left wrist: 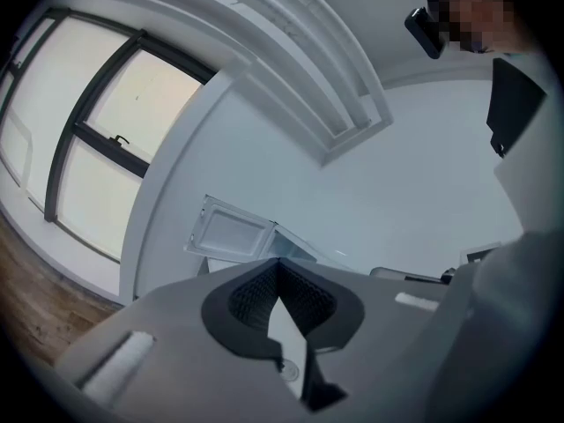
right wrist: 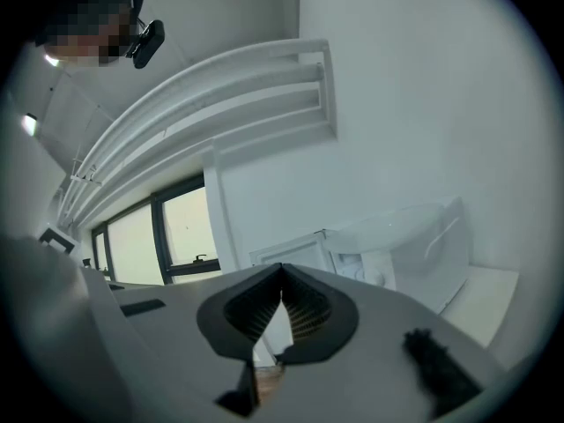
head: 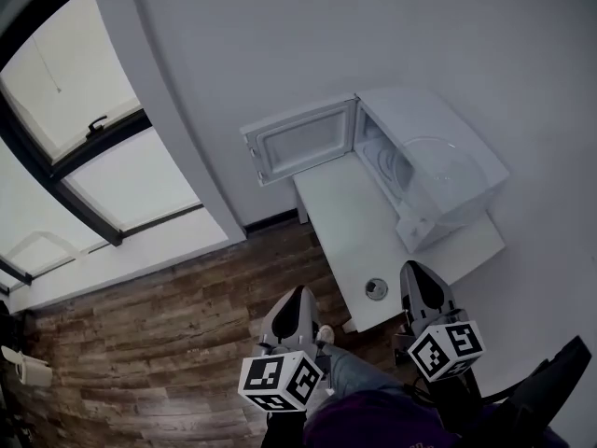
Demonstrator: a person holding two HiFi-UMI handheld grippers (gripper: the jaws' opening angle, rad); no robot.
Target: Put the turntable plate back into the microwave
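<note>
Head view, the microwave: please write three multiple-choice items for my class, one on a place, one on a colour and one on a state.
1. Where does the microwave stand?
A. on a shelf
B. on the white table
C. on a stool

2. What colour is the microwave's casing?
A. white
B. black
C. red

3. How does the microwave door stand?
A. shut
B. swung open
C. taken off and laid flat

Answers:
1. B, since the head view shows the microwave on the table top.
2. A, since the top and sides are plain white.
3. B, since the door hangs out to the side on its hinge and the inside is in view.
</note>
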